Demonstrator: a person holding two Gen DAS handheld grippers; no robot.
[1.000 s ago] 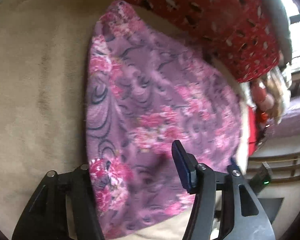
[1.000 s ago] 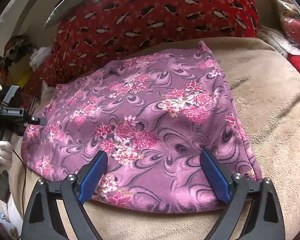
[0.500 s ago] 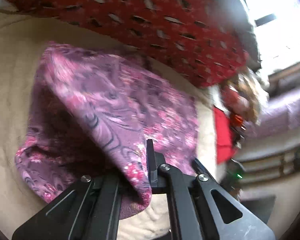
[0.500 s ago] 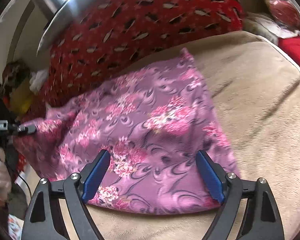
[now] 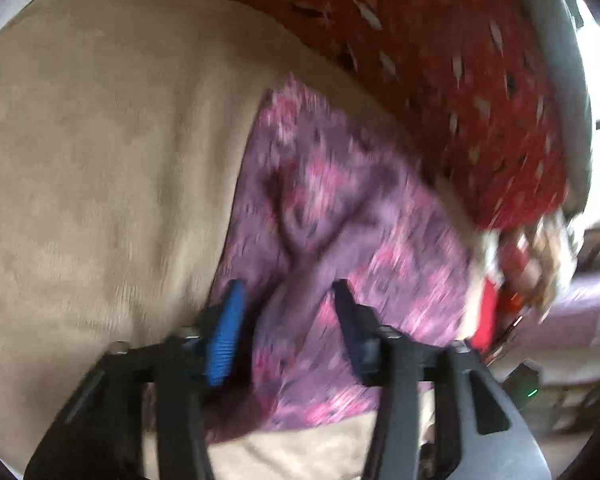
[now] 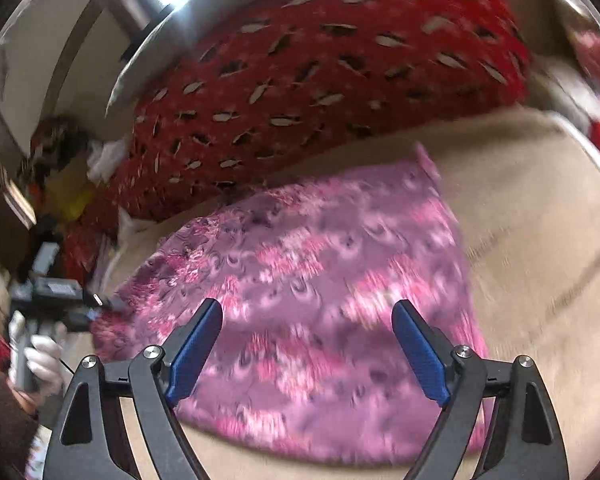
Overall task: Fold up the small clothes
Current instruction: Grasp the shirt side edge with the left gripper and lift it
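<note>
My left gripper [image 5: 286, 312], part-open, straddles a ridge of the floral fleece cloth [image 6: 320, 300]; my right gripper [image 6: 306, 344] hovers wide open. Close squarely before lifting.

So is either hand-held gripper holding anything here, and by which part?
Neither. The left hand-held gripper stands open astride a ridge of the purple floral cloth; the right hand-held gripper is open.

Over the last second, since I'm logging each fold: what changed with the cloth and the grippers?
The left gripper shut on the purple cloth, lifted its edge over, and now stands open with the cloth lying between its fingers. The right gripper stayed open above the cloth; the beige blanket and red pillow stayed put.
</note>
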